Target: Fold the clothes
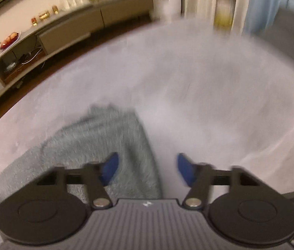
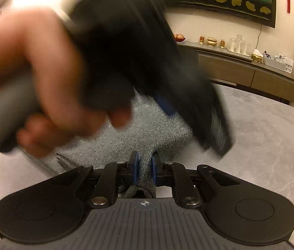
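Folding barely begun: my right fingers (image 2: 144, 167) pinch a bunched edge of the grey speckled knit garment (image 2: 138, 133), which lies rumpled on the pale grey worktop (image 2: 261, 137). My left fingers (image 1: 145, 167) hover spread over its edge, gripping nothing.

The garment (image 2: 147, 129) ahead of the right tongs (image 2: 144, 167) is a speckled grey knit, salt-and-pepper in grain; below the left tongs (image 1: 147, 169) it looks a paler grey-green under blur. Both tongs are black with blue pads (image 1: 110, 170) and a ribbed dark grey body. The counter (image 2: 261, 137) around them is light grey with faint marbled clouding. Beyond the right tongs, a grey-brown sideboard (image 2: 240, 70) carries gold ornaments (image 2: 212, 41); above it hangs a black panel with gold shapes (image 2: 240, 0).
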{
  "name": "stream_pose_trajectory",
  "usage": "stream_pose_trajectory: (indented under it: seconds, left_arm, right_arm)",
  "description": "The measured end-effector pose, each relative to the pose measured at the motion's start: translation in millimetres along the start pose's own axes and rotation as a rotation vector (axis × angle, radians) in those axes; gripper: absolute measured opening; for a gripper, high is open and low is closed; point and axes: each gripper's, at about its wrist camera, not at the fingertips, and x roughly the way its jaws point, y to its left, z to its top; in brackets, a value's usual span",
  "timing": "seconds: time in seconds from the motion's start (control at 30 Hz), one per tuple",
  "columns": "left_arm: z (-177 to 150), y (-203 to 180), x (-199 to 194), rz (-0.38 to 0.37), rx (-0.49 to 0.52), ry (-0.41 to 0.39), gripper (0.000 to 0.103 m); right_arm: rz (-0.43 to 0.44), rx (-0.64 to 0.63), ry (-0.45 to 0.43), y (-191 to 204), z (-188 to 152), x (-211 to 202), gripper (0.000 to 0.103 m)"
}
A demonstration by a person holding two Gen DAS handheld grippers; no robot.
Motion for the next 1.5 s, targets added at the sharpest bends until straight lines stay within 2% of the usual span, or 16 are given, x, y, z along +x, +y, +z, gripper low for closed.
stream_pose_trajectory:
  seconds: [0.13, 0.27, 0.4, 0.43, 0.47, 0.53, 0.6, 0.67, 0.8, 0.97, 1.07, 1.13, 1.23, 1.33, 1.4, 1.5]
  left_arm:
    - [-16.2, 33.9, -27.5, -0.012, -0.134, -0.111, 0.006]
    - [-70.7, 123.8, -110.2, -0.003, -0.412, -0.305, 0.005]
    - [-169.4, 213.4, -138.4, 0.118, -0.674, -0.316, 0.011]
    - [-195.1, 229.0, -135.7, 0.143, -0.733, -0.296, 0.020]
    - [-221.9, 240.1, -134.3, 0.166, -0.799, -0.295, 0.041]
    - [-265.5, 250.0, -132.8, 0.179, -0.902, -0.336, 0.053]
    - [-305.6, 256.6, -128.1, 0.181, -1.001, -0.365, 0.052]
    - [-325.9, 264.1, -113.7, 0.167, -1.063, -0.308, 0.048]
    - [-319.4, 240.0, -95.7, 0.054, -0.975, -0.242, 0.046]
    - [-281.7, 183.3, -96.2, -0.109, -0.765, -0.227, 0.038]
    - [-271.9, 179.2, -114.2, -0.073, -0.716, -0.300, 0.037]
    - [-274.2, 188.0, -118.4, -0.069, -0.747, -0.335, 0.036]
    - [-273.5, 198.8, -99.2, -0.023, -0.762, -0.284, 0.036]
    - [-279.8, 205.8, -80.2, 0.044, -0.753, -0.229, 0.028]
    - [-289.7, 214.1, -79.7, 0.063, -0.762, -0.228, 0.025]
    - [-294.3, 221.4, -98.4, 0.084, -0.814, -0.232, 0.036]
  right_arm:
    - [0.047, 0.082, -0.020, -16.8, 5.1, -5.4, 0.018]
    - [0.198, 0.200, -0.112, -31.3, 14.7, -30.4, 0.059]
    - [0.302, 0.164, -0.109, -11.6, 22.3, -28.3, 0.064]
    - [0.318, 0.150, -0.087, -0.6, 24.5, -20.1, 0.064]
    - [0.335, 0.136, -0.065, 10.5, 26.7, -11.8, 0.064]
    - [0.360, 0.085, -0.035, 38.3, 34.3, 2.5, 0.064]
    - [0.359, -0.011, -0.032, 71.5, 41.2, 15.0, 0.064]
    - [0.361, -0.092, -0.028, 100.1, 43.3, 29.4, 0.064]
    - [0.281, -0.206, 0.042, 129.9, 38.0, 54.1, 0.061]
    - [-0.106, -0.200, 0.138, 71.0, 41.1, 76.6, 0.059]
    - [-0.289, -0.089, 0.084, 25.1, 52.9, 52.9, 0.059]
    - [-0.285, -0.052, -0.020, 26.3, 58.4, 23.2, 0.060]
    - [-0.064, -0.114, -0.120, 75.8, 52.2, -5.6, 0.059]
    - [0.080, -0.243, -0.034, 121.3, 31.0, 13.2, 0.056]
    - [0.045, -0.293, 0.060, 127.8, 15.3, 35.7, 0.056]
    - [0.041, -0.232, 0.116, 112.0, 17.1, 37.7, 0.058]
